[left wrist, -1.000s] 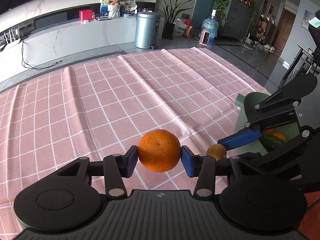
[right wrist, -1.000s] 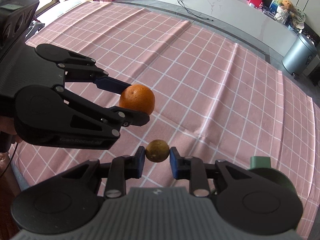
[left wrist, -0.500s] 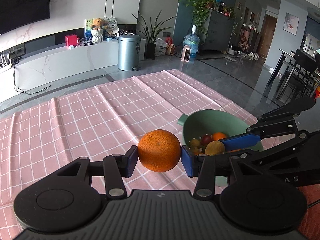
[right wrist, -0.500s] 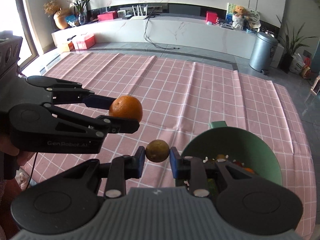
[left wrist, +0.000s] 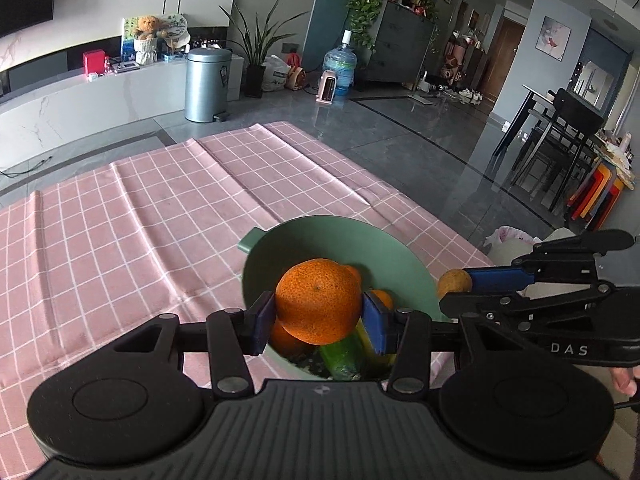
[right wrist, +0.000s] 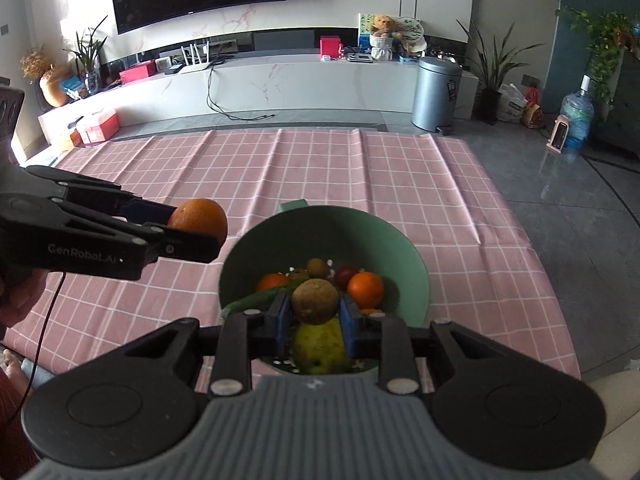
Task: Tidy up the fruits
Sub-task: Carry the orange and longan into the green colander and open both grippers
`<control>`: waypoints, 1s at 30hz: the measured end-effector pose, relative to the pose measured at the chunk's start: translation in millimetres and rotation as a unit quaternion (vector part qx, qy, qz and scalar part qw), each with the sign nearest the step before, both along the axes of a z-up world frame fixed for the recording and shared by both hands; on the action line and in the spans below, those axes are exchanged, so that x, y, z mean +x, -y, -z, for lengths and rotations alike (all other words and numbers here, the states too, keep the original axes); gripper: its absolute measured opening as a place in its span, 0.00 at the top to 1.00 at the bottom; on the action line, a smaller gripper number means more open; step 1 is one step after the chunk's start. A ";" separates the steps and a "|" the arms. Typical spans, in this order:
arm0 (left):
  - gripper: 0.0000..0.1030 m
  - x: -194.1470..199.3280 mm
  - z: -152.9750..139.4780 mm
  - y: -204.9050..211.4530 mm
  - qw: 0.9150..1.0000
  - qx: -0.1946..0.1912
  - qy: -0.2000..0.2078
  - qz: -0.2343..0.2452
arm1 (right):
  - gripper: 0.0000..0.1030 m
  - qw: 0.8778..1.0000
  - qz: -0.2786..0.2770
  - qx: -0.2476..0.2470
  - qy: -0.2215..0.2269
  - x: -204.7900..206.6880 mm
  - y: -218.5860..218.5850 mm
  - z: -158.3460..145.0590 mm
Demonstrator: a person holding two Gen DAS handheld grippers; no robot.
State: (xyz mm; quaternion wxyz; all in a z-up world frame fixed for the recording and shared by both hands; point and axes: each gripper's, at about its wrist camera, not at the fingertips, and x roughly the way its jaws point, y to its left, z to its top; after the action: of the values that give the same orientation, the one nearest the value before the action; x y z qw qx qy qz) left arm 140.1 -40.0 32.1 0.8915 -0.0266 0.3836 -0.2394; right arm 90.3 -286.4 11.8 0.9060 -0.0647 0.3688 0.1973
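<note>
My left gripper is shut on a large orange, held in the air over the near left part of a green bowl. In the right wrist view that orange hangs just left of the green bowl. My right gripper is shut on a small brown kiwi above the bowl's near side. The kiwi shows at the bowl's right rim in the left wrist view. In the bowl lie oranges, a yellow-green pear, a green cucumber and several small fruits.
The bowl stands on a pink checked tablecloth near the table's right edge. Beyond the table lie grey floor, a metal bin and a white media bench. A hand grips the left tool.
Both grippers have swung to the right with their fruit and now hang over the green bowl, which has come fully into view. Neither grip has changed.
</note>
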 end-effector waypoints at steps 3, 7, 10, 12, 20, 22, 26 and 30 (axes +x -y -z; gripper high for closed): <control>0.49 15.3 3.1 12.9 1.000 -0.001 -0.017 0.006 | 0.78 1.000 0.013 0.006 -0.007 10.5 12.2 8.8; 0.49 30.3 11.9 30.3 0.999 0.019 -0.033 0.013 | 0.78 0.999 0.022 0.022 -0.021 27.4 20.0 22.1; 0.49 41.1 23.0 39.2 0.998 0.039 -0.051 0.005 | 0.78 0.999 0.024 0.032 -0.033 42.4 21.3 35.5; 0.49 47.8 29.2 44.0 0.997 0.052 -0.061 -0.002 | 0.78 0.998 0.026 0.041 -0.042 53.4 20.4 43.8; 0.49 68.4 49.1 45.8 0.993 0.074 -0.091 -0.017 | 0.78 0.996 0.015 0.057 -0.073 89.4 11.4 70.6; 0.49 71.7 51.6 46.3 0.992 0.076 -0.095 -0.018 | 0.78 0.996 0.011 0.053 -0.077 93.3 8.5 75.6; 0.49 76.5 56.9 48.8 0.992 0.077 -0.102 -0.016 | 0.78 0.996 0.008 0.041 -0.082 99.8 5.9 84.0; 0.49 79.9 63.1 51.5 0.991 0.079 -0.105 -0.018 | 0.78 0.995 0.009 0.039 -0.087 101.9 6.1 89.1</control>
State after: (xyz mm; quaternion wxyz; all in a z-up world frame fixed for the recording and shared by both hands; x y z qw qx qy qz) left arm 220.0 -91.5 -31.0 0.8496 0.0119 0.4923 -0.1887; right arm 192.2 -292.5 -77.3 0.8739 -0.0088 0.4391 0.2084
